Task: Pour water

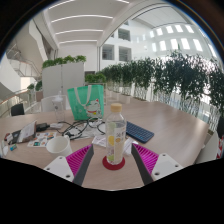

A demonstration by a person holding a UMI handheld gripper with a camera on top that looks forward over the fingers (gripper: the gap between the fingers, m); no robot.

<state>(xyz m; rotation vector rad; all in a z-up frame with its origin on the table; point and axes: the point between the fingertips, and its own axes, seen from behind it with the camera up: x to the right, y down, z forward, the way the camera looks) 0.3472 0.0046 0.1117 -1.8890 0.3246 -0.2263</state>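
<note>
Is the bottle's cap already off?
No, the bottle standing between the gripper fingers on a red coaster has its white cap on.

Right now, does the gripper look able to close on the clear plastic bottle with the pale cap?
Probably yes. The clear plastic bottle stands upright on a red coaster between the open fingers of the gripper, with a gap at each side. Nothing lies between the pink pads and the bottle.
</note>
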